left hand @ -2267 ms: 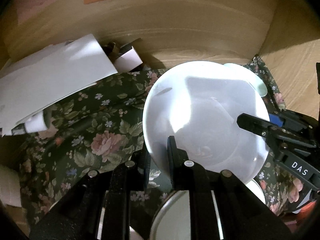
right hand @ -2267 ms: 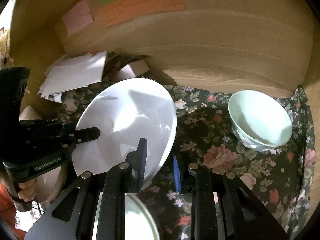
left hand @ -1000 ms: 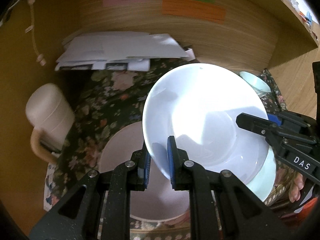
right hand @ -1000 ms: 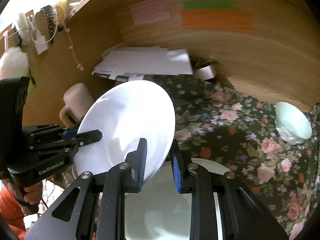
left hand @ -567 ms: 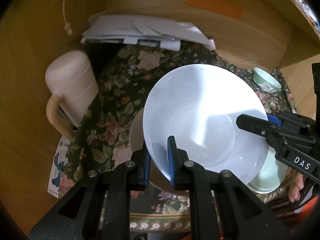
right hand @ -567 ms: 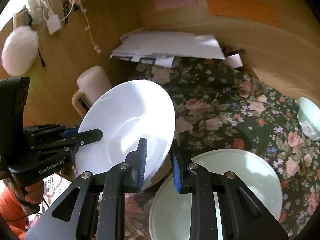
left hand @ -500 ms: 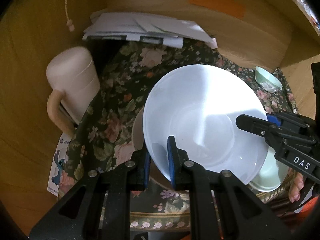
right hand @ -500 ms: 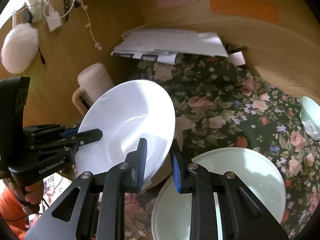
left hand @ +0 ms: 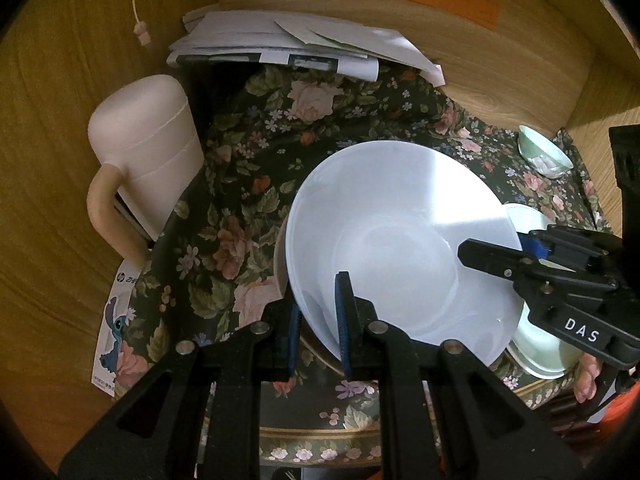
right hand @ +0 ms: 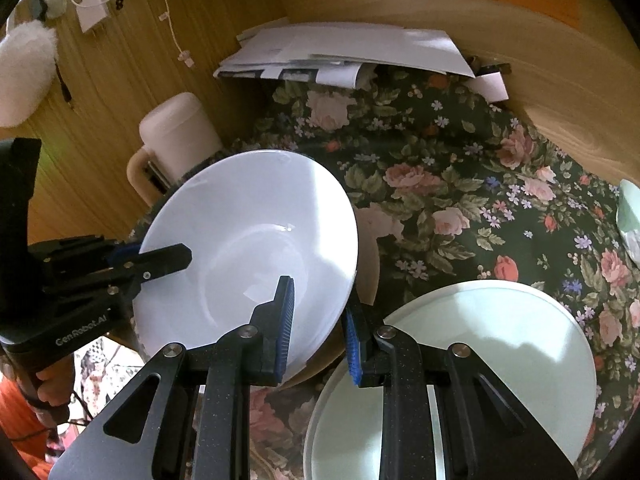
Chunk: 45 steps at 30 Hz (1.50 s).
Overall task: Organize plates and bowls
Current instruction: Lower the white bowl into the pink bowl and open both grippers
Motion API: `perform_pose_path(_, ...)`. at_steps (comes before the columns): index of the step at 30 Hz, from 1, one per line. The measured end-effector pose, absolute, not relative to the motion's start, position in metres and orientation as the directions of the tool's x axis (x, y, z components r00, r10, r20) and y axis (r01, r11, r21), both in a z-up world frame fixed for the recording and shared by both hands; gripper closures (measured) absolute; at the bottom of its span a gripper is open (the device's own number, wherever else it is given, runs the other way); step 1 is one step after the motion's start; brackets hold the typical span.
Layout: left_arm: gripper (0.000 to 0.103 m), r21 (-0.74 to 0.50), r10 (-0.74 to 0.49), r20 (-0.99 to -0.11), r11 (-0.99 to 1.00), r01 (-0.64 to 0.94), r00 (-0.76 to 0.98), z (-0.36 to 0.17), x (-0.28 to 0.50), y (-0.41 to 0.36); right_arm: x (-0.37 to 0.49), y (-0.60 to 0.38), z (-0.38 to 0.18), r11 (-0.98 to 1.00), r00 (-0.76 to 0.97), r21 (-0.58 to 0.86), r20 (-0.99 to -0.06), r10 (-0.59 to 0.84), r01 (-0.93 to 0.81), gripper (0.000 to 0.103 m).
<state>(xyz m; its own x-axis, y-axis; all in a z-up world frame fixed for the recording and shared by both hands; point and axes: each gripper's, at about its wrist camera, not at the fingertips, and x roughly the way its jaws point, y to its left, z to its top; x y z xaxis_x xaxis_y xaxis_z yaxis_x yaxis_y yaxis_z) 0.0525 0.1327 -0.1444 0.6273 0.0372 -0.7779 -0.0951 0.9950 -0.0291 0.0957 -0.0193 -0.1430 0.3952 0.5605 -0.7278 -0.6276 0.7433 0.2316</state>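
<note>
Plates are being gathered: the white plate (left hand: 400,248) is held tilted above the floral cloth (left hand: 240,200), its rim clamped by the left gripper (left hand: 318,320) and right gripper (right hand: 318,320), and should next be lowered level onto the pale green plate (right hand: 480,360) nearby.

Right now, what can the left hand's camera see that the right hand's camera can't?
Only the left wrist view shows the cartoon sticker at the cloth's edge and the whole small green bowl. Only the right wrist view shows the fluffy white thing and the charger on the wall. Both show the white plate held at its rim, the pale mug and the papers.
</note>
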Motion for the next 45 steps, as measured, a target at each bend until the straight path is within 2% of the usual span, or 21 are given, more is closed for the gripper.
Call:
perform_pose_path(8,0.087,-0.04,0.016,-0.79,0.996,-0.078,0.613,-0.151,0.062,0.133,0.097,-0.017,-0.139,0.748,0.412,0.184,-0.739,0.533,-0.638,0.079)
perform_pose_path(20,0.087,0.018,0.056,-0.788,0.997,-0.069,0.613,-0.157,0.067,0.128,0.095,-0.017,-0.132,0.745,0.416,0.118,-0.768,0.487,-0.656,0.075)
perform_pose_path(29,0.087,0.057,0.086,-0.783,0.996,-0.067,0.617,-0.155,0.071,0.123,0.099,-0.022,-0.134,0.741,0.422,0.125,-0.754,0.503,-0.66,0.075)
perform_pose_path(32,0.073,0.054,0.077,-0.794,0.997,-0.056,0.604,-0.155,0.073,0.121,0.099,-0.022,-0.135,0.74,0.418,0.128,-0.756,0.503,-0.66,0.075)
perform_pose_path(34,0.056,0.03,0.051,-0.806,0.999,-0.046,0.59,-0.155,0.076,0.118,0.099,-0.025,-0.134,0.743,0.421,0.13,-0.754,0.504,-0.657,0.075)
perform_pose_path(36,0.049,0.029,0.052,-0.813,0.998,-0.048,0.58,-0.154,0.078,0.114,0.099,-0.03,-0.133,0.745,0.425,0.135,-0.749,0.508,-0.653,0.071)
perform_pose_path(37,0.047,0.037,0.063,-0.816,0.998,-0.056,0.575,-0.154,0.08,0.111,0.098,-0.033,-0.13,0.748,0.432,0.137,-0.743,0.511,-0.649,0.07)
perform_pose_path(42,0.041,0.024,0.07,-0.835,0.996,-0.089,0.546,-0.151,0.087,0.108,0.098,-0.052,-0.118,0.765,0.475,0.144,-0.708,0.523,-0.628,0.049)
perform_pose_path(45,0.041,-0.003,0.06,-0.85,0.993,-0.119,0.524,-0.148,0.091,0.112,0.099,-0.066,-0.11,0.777,0.502,0.148,-0.686,0.526,-0.612,0.045)
